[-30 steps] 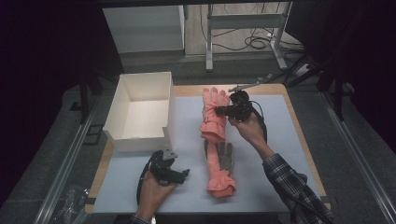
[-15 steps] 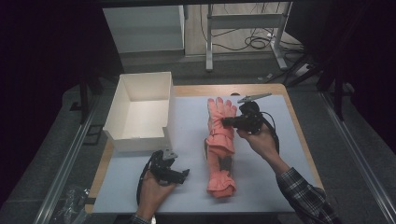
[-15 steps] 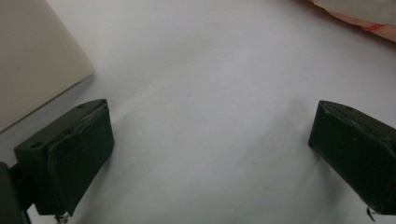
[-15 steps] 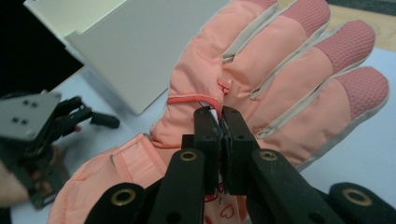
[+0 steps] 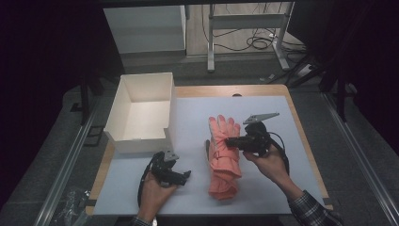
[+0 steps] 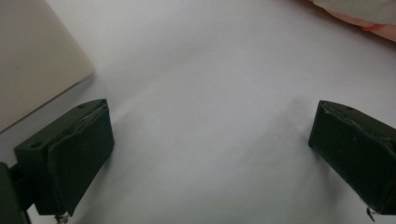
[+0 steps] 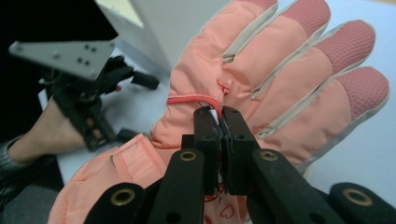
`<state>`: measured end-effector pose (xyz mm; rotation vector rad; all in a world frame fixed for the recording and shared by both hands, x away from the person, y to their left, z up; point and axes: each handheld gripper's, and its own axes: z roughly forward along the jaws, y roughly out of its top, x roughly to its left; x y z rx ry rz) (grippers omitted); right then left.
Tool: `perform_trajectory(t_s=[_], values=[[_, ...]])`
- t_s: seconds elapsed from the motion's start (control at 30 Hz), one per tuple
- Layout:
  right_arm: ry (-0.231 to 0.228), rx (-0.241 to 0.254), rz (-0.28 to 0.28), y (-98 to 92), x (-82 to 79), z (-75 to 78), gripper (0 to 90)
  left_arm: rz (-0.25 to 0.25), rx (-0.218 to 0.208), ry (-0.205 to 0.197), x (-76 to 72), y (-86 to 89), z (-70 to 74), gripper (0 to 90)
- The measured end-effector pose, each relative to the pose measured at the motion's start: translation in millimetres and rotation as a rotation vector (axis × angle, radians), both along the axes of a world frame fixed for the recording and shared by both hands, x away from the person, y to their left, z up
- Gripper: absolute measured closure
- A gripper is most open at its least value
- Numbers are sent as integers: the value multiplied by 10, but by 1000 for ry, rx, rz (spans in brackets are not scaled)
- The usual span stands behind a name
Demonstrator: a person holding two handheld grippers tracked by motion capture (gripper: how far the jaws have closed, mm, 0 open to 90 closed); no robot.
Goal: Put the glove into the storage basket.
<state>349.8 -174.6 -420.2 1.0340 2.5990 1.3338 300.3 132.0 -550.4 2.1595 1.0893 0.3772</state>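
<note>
A pink glove (image 5: 221,134) lies palm-flat on the white mat (image 5: 282,174), fingers pointing away from me. My right gripper (image 5: 229,141) comes in from the right and is shut on the fabric at the back of this pink glove (image 7: 280,60); the right gripper (image 7: 220,122) has its jaws pressed together on a fold there. More pink glove material (image 5: 225,181) is bunched up nearer to me, partly under the first glove. My left gripper (image 5: 182,176) rests on the mat to the left, open, and the left gripper (image 6: 210,149) has bare mat between its jaws.
An open white box (image 5: 123,109) stands at the back left of the mat, its corner (image 6: 32,60) close to the left gripper. The wooden table edge (image 5: 301,127) borders the mat on the right. Dark floor, cables and a metal frame lie beyond.
The right gripper has drawn the glove toward me and slightly right, so it now overlaps the bunched pink material. The left hand has stayed where it was.
</note>
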Motion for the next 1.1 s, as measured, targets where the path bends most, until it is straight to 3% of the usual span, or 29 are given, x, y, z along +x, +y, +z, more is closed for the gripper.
perform_trajectory(t_s=[0.3,0.4,0.67,0.8,0.93,1.1], values=[[12,-40,1,57,-177,-225,852,3,-2,-2,0,-2,-3,1],[2,-66,-11,117,-207,-358,852,1,1,-4,0,-1,-3,1],[-51,-127,-28,215,-272,-502,845,0,1,-3,1,0,-2,1],[-55,-148,-35,235,-269,-577,835,2,-1,-3,-1,-3,-3,1],[-57,-141,-21,214,-255,-566,778,2,0,-2,-1,-3,-2,1],[-68,-130,-18,182,-244,-434,675,3,1,-5,0,-2,-3,1]])
